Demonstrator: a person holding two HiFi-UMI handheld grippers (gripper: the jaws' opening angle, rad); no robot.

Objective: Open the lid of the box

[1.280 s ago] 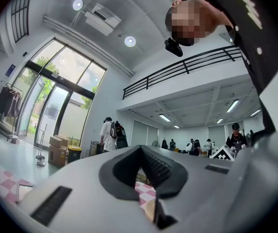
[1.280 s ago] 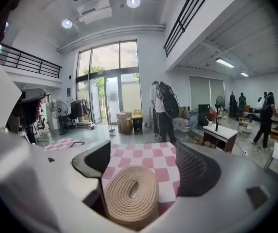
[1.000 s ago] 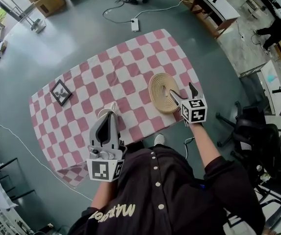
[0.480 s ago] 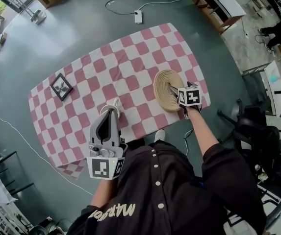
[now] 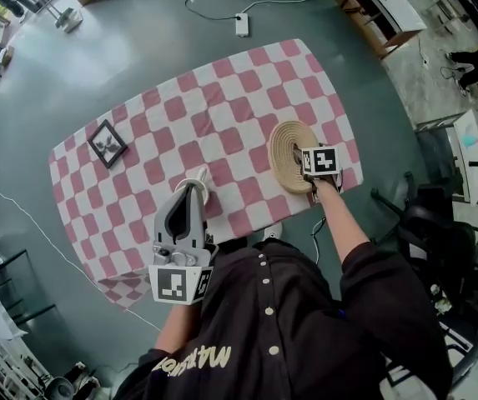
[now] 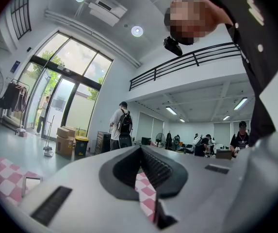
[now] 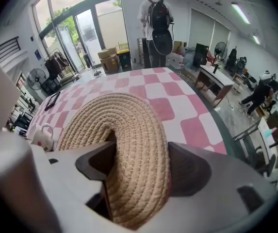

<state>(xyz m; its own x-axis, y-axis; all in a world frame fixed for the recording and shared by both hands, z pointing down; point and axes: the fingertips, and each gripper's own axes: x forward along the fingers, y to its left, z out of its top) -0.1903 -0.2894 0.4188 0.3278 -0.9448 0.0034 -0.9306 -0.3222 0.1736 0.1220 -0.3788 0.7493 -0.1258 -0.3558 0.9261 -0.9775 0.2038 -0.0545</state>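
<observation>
The round woven box (image 5: 282, 144) sits on the checked cloth (image 5: 222, 111), toward the cloth's right near corner, with its lid (image 7: 124, 115) closed and flat. The right gripper (image 7: 139, 152) tips steeply down over that part of the cloth and straddles the raised ridge at the lid's middle, probably the only part that offers a hold for lifting. Its jaws have just been closing, and the rope ridge fills the gap, seemingly touching both pads. The left gripper (image 5: 187, 197) hangs level over the cloth's near edge, just beside a small white cup (image 5: 198, 175). Its jaws are together on nothing, so it looks parked clear of the work. A small picture frame (image 5: 105, 144) lies near the cloth's left edge, well out of the way
</observation>
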